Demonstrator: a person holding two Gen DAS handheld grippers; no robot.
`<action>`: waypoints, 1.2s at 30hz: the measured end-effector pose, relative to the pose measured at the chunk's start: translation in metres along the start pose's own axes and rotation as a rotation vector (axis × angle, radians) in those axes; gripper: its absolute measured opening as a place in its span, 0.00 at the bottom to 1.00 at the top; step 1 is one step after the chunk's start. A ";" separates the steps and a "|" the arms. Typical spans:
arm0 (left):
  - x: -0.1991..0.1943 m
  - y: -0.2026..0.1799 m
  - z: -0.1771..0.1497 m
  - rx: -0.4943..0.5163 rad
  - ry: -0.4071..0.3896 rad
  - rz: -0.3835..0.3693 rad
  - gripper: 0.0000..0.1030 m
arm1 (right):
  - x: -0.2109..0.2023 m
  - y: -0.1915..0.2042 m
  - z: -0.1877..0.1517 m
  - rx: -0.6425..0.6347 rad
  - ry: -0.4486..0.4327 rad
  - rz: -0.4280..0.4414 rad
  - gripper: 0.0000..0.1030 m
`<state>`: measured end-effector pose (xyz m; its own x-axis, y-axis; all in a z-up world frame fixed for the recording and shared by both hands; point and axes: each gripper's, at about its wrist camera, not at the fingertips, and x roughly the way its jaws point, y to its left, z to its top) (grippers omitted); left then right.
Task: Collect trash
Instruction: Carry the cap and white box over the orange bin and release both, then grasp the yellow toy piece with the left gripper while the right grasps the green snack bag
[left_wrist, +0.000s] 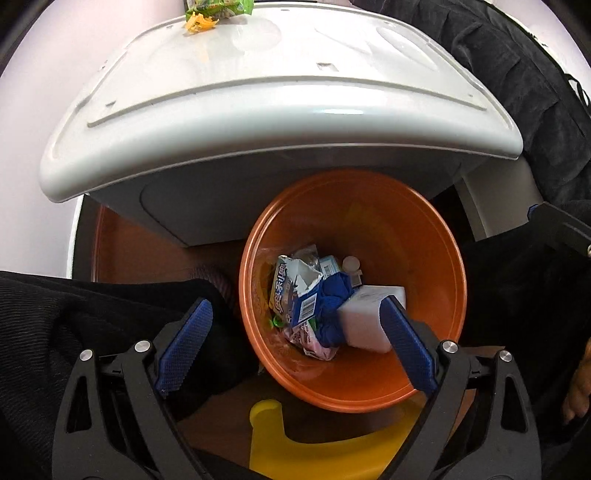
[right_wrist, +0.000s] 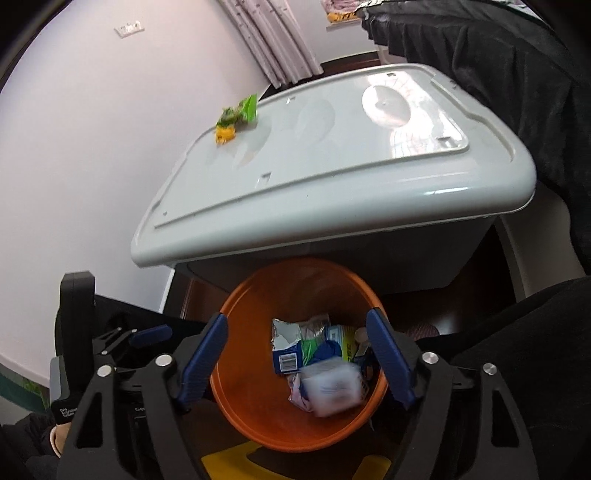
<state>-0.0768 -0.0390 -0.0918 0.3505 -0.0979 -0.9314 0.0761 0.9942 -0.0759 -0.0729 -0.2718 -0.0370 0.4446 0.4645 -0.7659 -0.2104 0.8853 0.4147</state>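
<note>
An orange bin (left_wrist: 406, 240) (right_wrist: 251, 406) stands on the floor below both grippers. Inside lie a torn blue-and-white carton (left_wrist: 295, 291) (right_wrist: 286, 350), a crumpled blue item (left_wrist: 334, 295), a pink wrapper (left_wrist: 314, 339) and a white box (left_wrist: 369, 314). The white box (right_wrist: 332, 384) looks blurred in the right wrist view. My left gripper (left_wrist: 295, 310) hangs open over the bin's left half, with nothing pressed between its pads. My right gripper (right_wrist: 297, 317) is open above the bin's mouth and holds nothing. A green wrapper (left_wrist: 218, 7) (right_wrist: 240, 110) and a yellow scrap (right_wrist: 225, 133) lie on the white lid.
A large white container with a lid (left_wrist: 277, 110) (right_wrist: 332, 166) stands right behind the bin, against a pale wall (right_wrist: 74, 147). Dark clothing (left_wrist: 517, 74) hangs at the right, and a dark sleeve (left_wrist: 74, 314) lies at the left. A yellow object (left_wrist: 314, 443) sits under the bin's near edge.
</note>
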 end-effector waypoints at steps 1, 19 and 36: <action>-0.002 0.000 0.000 -0.001 -0.006 0.001 0.87 | -0.001 -0.001 0.002 0.000 -0.003 0.001 0.77; -0.030 0.072 0.165 -0.048 -0.207 0.122 0.87 | 0.021 0.014 0.166 -0.138 -0.169 -0.048 0.95; 0.082 0.150 0.318 -0.464 -0.277 0.043 0.88 | 0.049 -0.007 0.220 -0.062 -0.258 -0.041 0.95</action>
<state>0.2597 0.0886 -0.0662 0.5822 -0.0021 -0.8130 -0.3423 0.9064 -0.2474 0.1424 -0.2598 0.0307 0.6592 0.4142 -0.6276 -0.2374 0.9065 0.3490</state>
